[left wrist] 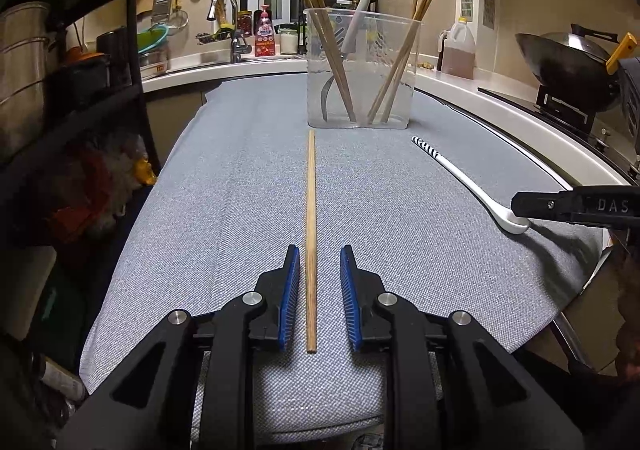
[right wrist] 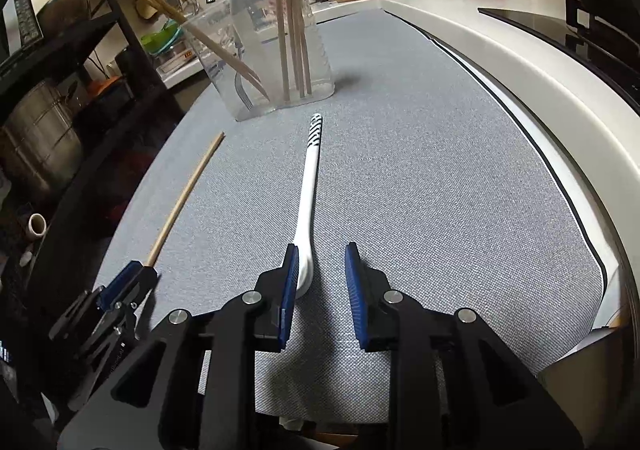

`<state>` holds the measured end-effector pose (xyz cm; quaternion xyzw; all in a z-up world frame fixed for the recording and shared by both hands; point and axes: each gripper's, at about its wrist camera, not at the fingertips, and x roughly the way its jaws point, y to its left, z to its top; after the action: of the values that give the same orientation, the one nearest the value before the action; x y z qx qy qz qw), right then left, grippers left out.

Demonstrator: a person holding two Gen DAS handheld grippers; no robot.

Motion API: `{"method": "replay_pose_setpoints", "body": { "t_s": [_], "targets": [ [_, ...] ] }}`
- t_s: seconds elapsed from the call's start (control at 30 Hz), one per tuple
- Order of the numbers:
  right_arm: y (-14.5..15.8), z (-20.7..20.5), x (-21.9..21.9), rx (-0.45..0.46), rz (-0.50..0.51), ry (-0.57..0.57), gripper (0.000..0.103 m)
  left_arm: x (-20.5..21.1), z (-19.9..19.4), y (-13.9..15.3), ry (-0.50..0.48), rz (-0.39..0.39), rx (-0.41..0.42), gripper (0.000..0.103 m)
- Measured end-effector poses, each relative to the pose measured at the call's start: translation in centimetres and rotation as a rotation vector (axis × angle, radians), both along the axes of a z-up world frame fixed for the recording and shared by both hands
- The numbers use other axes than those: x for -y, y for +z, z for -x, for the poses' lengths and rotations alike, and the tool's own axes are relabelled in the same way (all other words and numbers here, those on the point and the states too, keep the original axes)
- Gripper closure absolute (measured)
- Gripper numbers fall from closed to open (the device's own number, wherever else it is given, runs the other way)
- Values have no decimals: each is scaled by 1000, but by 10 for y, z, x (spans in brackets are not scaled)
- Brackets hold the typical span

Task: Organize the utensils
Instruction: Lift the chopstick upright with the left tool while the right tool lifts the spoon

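Note:
A single wooden chopstick (left wrist: 311, 242) lies lengthwise on the grey cloth (left wrist: 224, 210). Its near end sits between the blue pads of my left gripper (left wrist: 320, 254), which is open with a gap on both sides. A white spoon (right wrist: 310, 186) with a striped handle lies to the right. Its bowl rests against the left pad of my right gripper (right wrist: 322, 250), which is open, its right pad well clear. A clear plastic holder (left wrist: 358, 90) behind them contains several chopsticks, a fork and a white-handled utensil. In the left wrist view one right-gripper finger (left wrist: 560, 206) reaches over the spoon's bowl.
A white counter (right wrist: 520, 62) curves along the cloth's right side, with a wok (left wrist: 568, 62) and an oil jug (left wrist: 460, 50) on it. A black shelf rack (left wrist: 80, 70) with pots stands at the left. A sink faucet (left wrist: 224, 10) and bottles are behind.

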<state>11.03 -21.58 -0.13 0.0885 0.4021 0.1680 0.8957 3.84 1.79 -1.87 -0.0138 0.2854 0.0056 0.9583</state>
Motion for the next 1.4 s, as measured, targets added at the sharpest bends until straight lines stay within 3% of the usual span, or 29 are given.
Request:
{"method": "replay_pose_setpoints", "body": {
  "t_s": [0.27,0.57,0.83,1.03,1.4],
  "targets": [
    [-7,3,-12,-23,10,25,77,-1,3,-2,2,-6,2,82],
    [-6,11,-18,16,72,13,92,3,10,-5,12,-34,39,97],
    [6,14,-13,78,122,-7,93,0,10,1,40,-51,57,97],
    [28,16,-9,178,181,-23,92,-1,14,22,31,-76,112,97],
    [81,16,-5,345,217,-36,92,-9,4,89,14,-121,254,97]
  ]
}}
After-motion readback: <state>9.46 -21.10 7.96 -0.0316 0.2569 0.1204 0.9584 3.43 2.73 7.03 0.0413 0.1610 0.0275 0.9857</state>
